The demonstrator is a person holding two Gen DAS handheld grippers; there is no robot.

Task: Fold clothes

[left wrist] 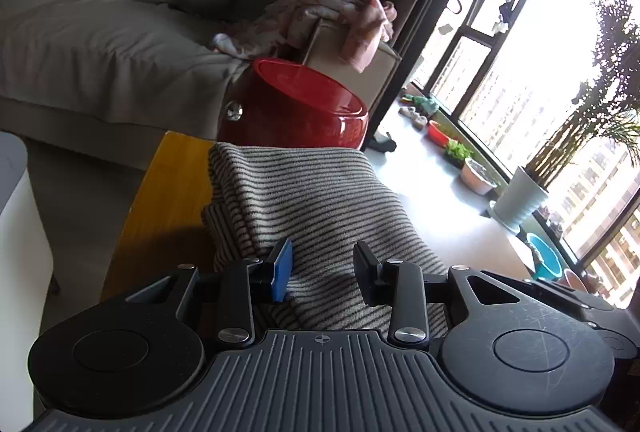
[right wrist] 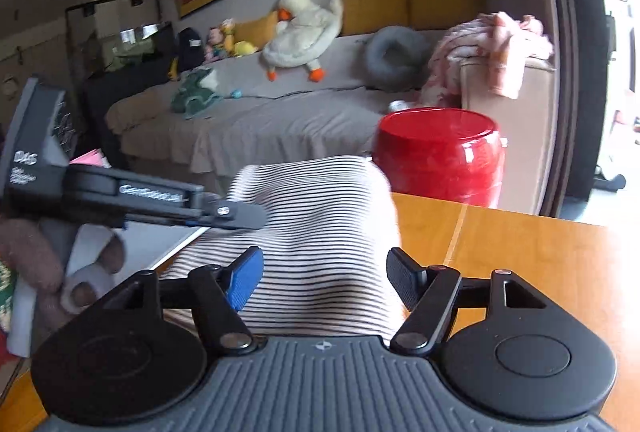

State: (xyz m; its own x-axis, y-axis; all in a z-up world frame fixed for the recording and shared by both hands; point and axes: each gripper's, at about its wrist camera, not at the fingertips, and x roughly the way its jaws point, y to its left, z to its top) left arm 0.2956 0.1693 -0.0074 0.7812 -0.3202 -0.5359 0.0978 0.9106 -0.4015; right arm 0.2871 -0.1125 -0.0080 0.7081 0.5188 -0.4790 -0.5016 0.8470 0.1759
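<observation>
A black-and-white striped garment lies folded on the wooden table. My left gripper is open just above its near end, with nothing between the fingers. In the right wrist view the same garment lies on the table. My right gripper is open over its near edge. The left gripper shows there from the side, low over the garment's left edge, held in a hand.
A red glossy stool stands beyond the table's far end, also in the right wrist view. A grey sofa with plush toys and a pink blanket is behind. Windowsill with plant pots at right.
</observation>
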